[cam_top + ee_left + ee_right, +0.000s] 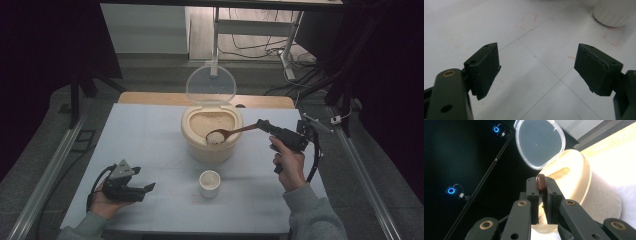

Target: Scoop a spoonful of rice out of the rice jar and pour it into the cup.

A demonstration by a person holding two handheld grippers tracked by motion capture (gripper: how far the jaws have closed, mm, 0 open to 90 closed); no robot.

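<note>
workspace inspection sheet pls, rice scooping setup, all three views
surface: white table, faint red marks
job's things: rice bin with lid up; wooden spoon heaped with rice over it; white cup in front, upright
clutter: nothing seen
grippers: right gripper shut on the spoon handle; left gripper open, low over the table
cables: one trails from each gripper; more on the floor behind
surroundings: dark curtains, metal frame rails

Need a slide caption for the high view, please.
Right claw holds a wooden spoon of rice over the open rice container; white cup waits in front.
</note>
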